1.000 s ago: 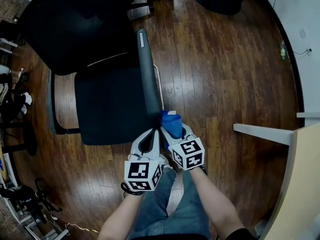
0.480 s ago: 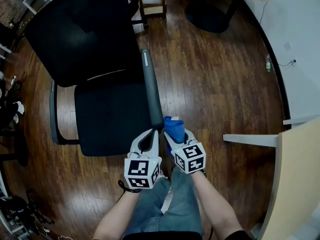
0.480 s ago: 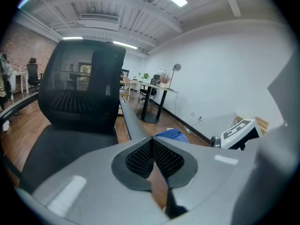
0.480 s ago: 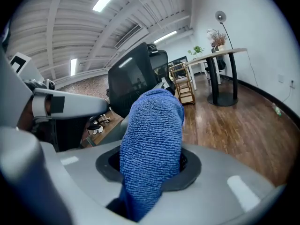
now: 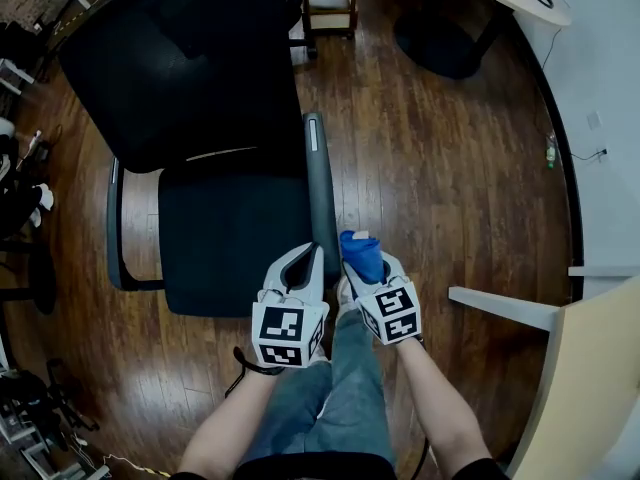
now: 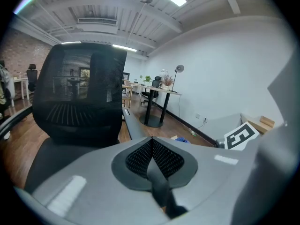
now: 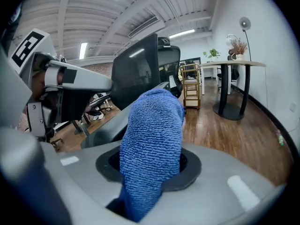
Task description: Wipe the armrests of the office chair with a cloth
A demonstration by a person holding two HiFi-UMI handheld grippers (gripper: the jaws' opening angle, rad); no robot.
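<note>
Head view — right claw (image 5: 366, 261), cloth (image 5: 359, 247) clamped

Bare wood floor (image 5: 440, 168) lies open right of the armrest (image 5: 320, 188); the seat (image 5: 230, 233) (backrest (image 5: 180, 58) beyond) blocks the left.

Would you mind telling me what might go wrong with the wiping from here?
The cloth sits bunched in the right tongs, so a stroke may clean only a strip of the grey armrest. The shut, empty left tongs hover close beside and might bump them. Nothing steadies the chair; it may swivel.
</note>
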